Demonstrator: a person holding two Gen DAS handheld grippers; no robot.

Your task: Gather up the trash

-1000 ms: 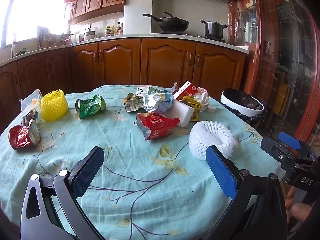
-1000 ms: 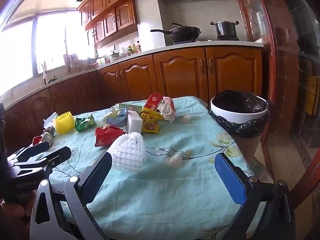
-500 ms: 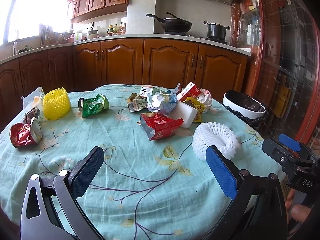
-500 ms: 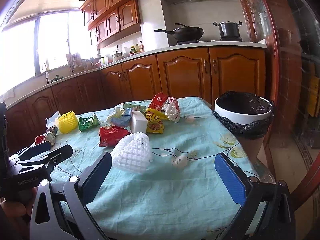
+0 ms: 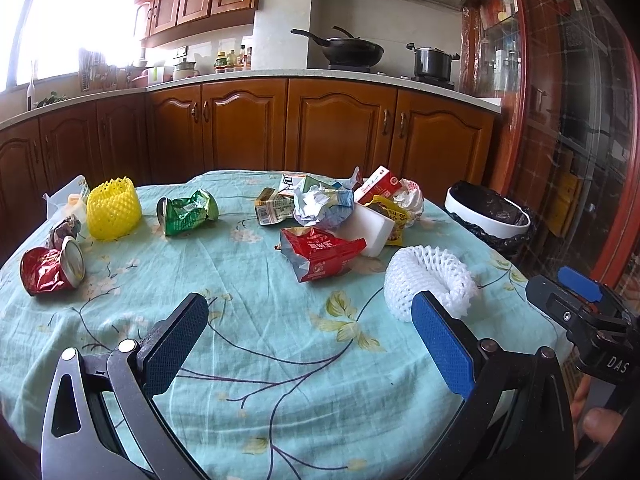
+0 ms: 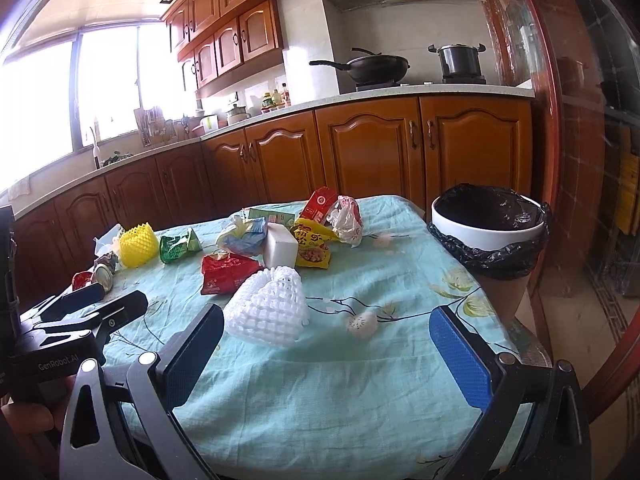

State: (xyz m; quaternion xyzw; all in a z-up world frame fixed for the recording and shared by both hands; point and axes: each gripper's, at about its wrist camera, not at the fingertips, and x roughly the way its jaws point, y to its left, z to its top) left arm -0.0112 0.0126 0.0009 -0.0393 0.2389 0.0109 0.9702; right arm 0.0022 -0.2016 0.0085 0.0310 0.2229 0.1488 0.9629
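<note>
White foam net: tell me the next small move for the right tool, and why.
Probably ease the right tool forward and slightly left so its open jaws straddle the white foam net. Both tools are open and empty, the net is the nearest piece of trash, and the lined bin stands just off the table's right edge.

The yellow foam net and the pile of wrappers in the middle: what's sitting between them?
A crumpled green packet lies alone on the tablecloth between the yellow foam net and the wrapper pile; both wrist views show it.
</note>
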